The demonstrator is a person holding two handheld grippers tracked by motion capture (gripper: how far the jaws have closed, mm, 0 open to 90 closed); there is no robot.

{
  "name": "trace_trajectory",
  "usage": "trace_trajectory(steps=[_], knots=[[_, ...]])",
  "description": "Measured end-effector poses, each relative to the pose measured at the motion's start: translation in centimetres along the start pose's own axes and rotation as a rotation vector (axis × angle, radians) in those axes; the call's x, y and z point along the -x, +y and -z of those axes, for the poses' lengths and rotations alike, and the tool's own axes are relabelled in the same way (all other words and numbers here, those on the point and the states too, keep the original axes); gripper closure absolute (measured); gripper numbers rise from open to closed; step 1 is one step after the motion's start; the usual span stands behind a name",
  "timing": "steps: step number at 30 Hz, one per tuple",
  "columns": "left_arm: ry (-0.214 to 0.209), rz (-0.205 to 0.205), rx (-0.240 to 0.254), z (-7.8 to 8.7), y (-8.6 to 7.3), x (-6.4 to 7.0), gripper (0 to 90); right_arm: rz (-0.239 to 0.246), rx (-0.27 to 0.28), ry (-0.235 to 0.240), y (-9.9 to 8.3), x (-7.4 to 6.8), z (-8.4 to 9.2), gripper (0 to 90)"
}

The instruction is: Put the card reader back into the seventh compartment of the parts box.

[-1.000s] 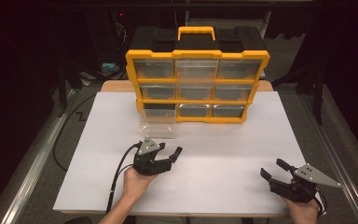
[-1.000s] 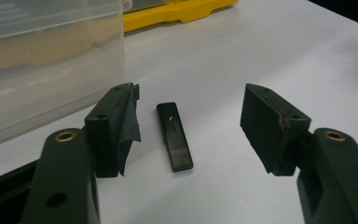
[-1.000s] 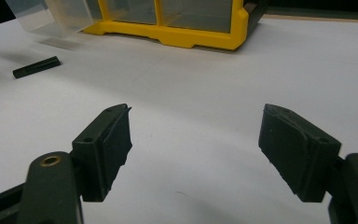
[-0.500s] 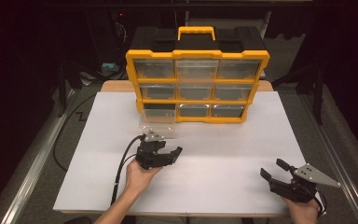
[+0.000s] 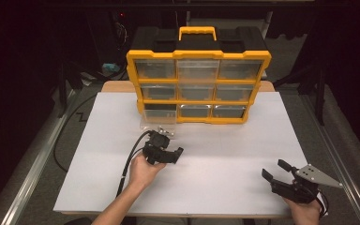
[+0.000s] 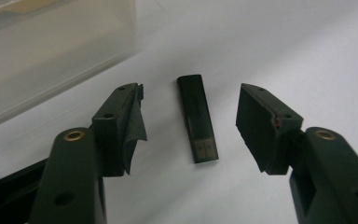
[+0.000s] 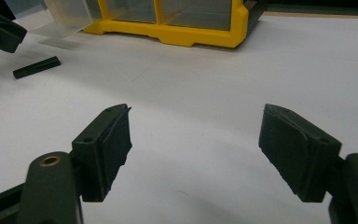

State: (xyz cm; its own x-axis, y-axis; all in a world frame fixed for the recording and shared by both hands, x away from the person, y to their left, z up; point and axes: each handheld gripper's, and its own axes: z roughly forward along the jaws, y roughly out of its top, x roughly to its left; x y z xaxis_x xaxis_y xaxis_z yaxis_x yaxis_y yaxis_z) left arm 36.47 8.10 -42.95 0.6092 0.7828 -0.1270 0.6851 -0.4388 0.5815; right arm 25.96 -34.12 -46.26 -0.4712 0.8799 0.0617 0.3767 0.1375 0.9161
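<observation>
A small black stick (image 6: pixel 197 116) lies flat on the white table, between the jaws of my left gripper (image 6: pixel 190 93) but apart from both. That gripper (image 5: pixel 174 153) is open and hovers at the table's middle left, just in front of a clear plastic drawer (image 5: pixel 158 123) that stands out on the table. The right gripper view has the same stick (image 7: pixel 36 67) far off at its upper left. My right gripper (image 5: pixel 273 168) is open and holds nothing near the front right corner; its jaws (image 7: pixel 196 112) stand wide over bare table.
A yellow organiser (image 5: pixel 199 86) with clear drawers and a black top stands at the back centre of the white table (image 5: pixel 243 154). Its lower left slot (image 5: pixel 160 110) is dark, with no drawer. The left gripper's cable (image 5: pixel 130 161) trails toward the front edge.
My left gripper has moved forward and slightly right, closer to the clear drawer. The right gripper has stayed where it was.
</observation>
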Motion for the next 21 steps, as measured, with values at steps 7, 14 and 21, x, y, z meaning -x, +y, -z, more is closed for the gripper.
trace_trajectory(steps=[7,14,21], knots=[[0.003,0.008,-0.049,-0.9,0.5,-0.2,42.4,-0.001,0.000,0.001,0.0,0.0,0.0,25.4],[0.008,-0.009,-0.091,-1.6,0.8,-0.2,43.4,0.000,-0.005,0.003,0.0,0.0,0.0,25.4],[0.013,-0.032,-0.113,-2.3,1.0,0.2,45.6,0.002,-0.004,0.003,0.0,0.0,0.0,25.4]])
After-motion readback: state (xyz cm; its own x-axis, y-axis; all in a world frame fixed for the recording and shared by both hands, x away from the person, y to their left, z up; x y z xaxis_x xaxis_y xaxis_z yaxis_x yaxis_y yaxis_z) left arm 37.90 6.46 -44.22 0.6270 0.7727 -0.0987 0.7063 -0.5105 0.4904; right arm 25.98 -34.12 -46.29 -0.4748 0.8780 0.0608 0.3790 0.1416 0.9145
